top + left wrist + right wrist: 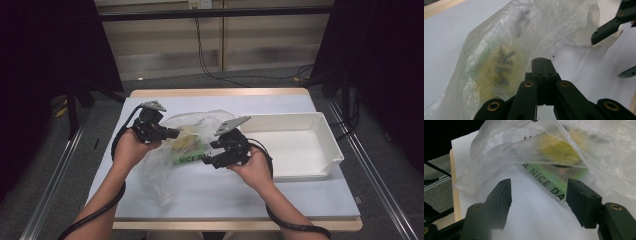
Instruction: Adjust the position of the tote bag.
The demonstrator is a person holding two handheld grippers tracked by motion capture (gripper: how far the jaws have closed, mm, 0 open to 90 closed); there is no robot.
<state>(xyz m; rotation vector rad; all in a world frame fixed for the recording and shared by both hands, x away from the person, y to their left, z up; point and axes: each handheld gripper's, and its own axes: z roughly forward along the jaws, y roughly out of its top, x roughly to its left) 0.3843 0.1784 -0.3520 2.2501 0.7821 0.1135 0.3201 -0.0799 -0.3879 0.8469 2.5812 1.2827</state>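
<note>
Left gripper (170, 133) clenched on the plastic bag (165, 170)'s far edge.
Right gripper (537, 202) released, jaws apart near the bag's green print; white tray (330, 150) at right.

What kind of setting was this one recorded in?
Probably a lab or recording booth, not a home: a white-topped table stands between dark curtains, with metal rails on the floor beside it and cables running along the back wall.

R tool (537, 200) jaws apart over table (529, 220), clear plastic bag (524, 147) w/ yellow contents just ahead.
</note>
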